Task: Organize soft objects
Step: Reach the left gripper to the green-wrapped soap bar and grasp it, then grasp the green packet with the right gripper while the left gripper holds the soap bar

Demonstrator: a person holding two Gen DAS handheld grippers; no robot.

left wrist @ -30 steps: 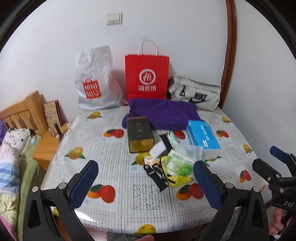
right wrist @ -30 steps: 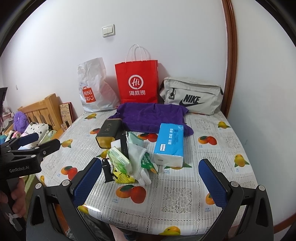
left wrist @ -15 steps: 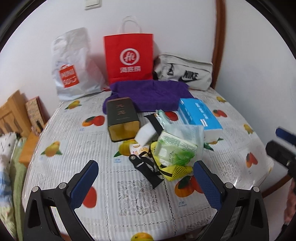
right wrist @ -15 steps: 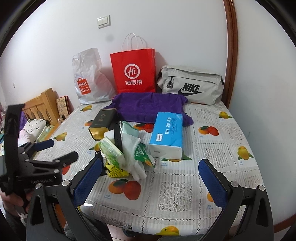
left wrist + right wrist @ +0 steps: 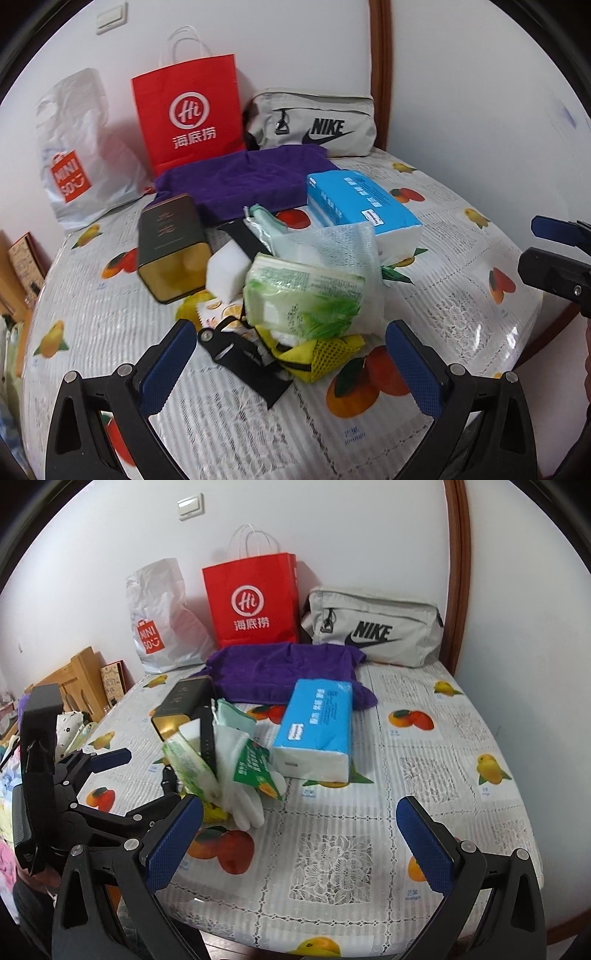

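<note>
A pile of small things lies mid-table: a green tissue pack on a yellow mesh bag, a white glove, a green sachet, a white sponge and a black strap. Behind them are a blue tissue pack and a purple towel. My left gripper is open, low over the table, with the pile's front edge between its fingers. My right gripper is open and empty over the tablecloth, to the right of the pile.
A dark tin box lies left of the pile. Against the wall stand a white Miniso bag, a red paper bag and a grey Nike bag. A fruit-print cloth covers the table. Bedding and a wooden headboard are at left.
My left gripper has moved forward and down to the pile, which now looks much larger. The right gripper has come slightly closer to the table. Both have stayed open.
</note>
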